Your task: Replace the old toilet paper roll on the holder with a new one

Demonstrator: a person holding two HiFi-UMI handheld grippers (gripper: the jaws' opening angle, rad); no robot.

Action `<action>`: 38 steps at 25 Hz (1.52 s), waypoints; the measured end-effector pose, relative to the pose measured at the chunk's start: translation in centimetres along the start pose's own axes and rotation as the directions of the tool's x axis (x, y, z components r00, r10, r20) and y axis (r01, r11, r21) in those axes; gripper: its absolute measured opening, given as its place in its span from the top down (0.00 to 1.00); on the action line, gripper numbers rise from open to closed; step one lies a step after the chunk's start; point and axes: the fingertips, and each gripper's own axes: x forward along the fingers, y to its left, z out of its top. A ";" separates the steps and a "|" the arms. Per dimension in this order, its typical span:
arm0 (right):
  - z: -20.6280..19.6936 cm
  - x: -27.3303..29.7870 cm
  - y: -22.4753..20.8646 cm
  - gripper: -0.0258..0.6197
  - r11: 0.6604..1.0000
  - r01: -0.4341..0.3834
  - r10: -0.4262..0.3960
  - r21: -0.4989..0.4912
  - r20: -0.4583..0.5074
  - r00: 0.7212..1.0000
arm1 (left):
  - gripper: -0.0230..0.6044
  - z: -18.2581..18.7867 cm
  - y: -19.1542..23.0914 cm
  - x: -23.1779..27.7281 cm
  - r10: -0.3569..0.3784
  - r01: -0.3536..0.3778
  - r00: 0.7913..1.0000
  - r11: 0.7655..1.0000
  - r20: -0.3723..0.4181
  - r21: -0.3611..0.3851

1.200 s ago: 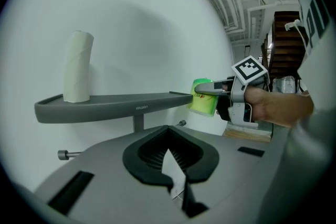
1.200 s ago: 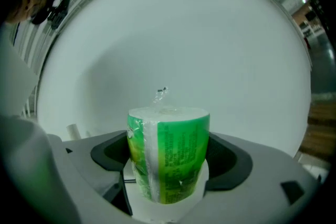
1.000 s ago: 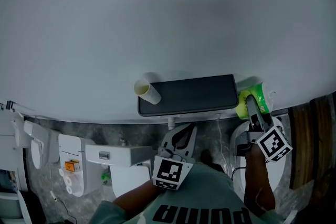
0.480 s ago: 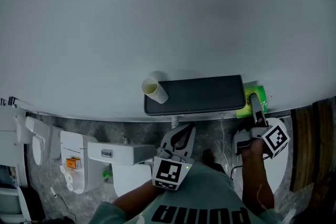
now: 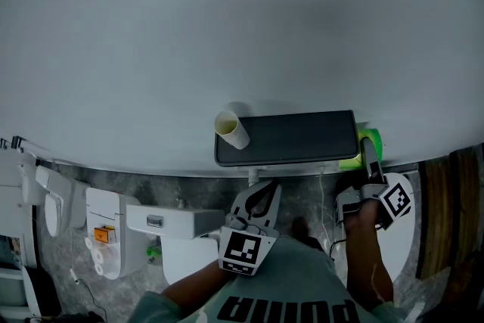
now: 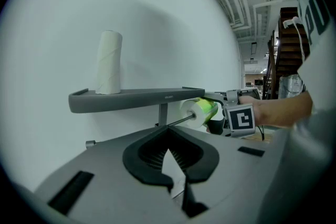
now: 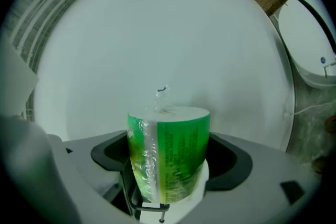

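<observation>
Head view looks straight down a pale, bare wall to a floor of grey mottled stone. A dark holder shelf juts from the wall. At the shelf's left end an empty cardboard tube stands upright, right on the corner.

Over at the shelf's right end, the right gripper reaches in, clamped on the new roll. It is in bright green printed wrap with a twist of clear film on top, and the jaws press it from both sides. From the left gripper view, that roll sits just under the shelf's right edge. The thin metal rod beneath the shelf meets the middle of its white end face. How far the rod goes in, I can't tell.

The left gripper hangs below the shelf's middle, away from the wall. Its dark jaws are drawn together and hold nothing.

Around the room, white toilet fixtures stand on the stone floor at the left. A wooden panel runs along the right edge, with a rounded white lid beside it. Past the person's hand, the left gripper view opens onto a staircase and ceiling beams.
</observation>
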 end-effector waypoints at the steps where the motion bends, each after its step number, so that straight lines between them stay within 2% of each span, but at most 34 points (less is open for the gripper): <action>1: -0.3 0.1 -0.1 0.29 1.000 -0.004 0.004 0.016 -0.004 1.000 | 0.96 0.0 0.1 0.0 0.000 0.000 1.000 1.000 0.001 -0.001; 18: -5.9 -0.1 -0.9 0.29 0.992 -0.007 0.010 0.125 -0.022 1.000 | 0.96 -0.4 1.8 -1.8 0.006 -0.006 1.000 1.000 0.021 -0.018; 30: -10.5 0.5 -0.6 0.29 0.991 -0.015 0.026 0.130 -0.084 0.996 | 0.96 -0.6 3.1 -3.0 0.009 -0.008 0.999 1.000 0.034 -0.024; 38: -10.7 0.5 -0.8 0.29 0.992 -0.023 0.032 0.121 -0.072 0.997 | 0.96 -0.6 3.4 -3.4 0.004 -0.003 0.999 1.000 0.042 -0.023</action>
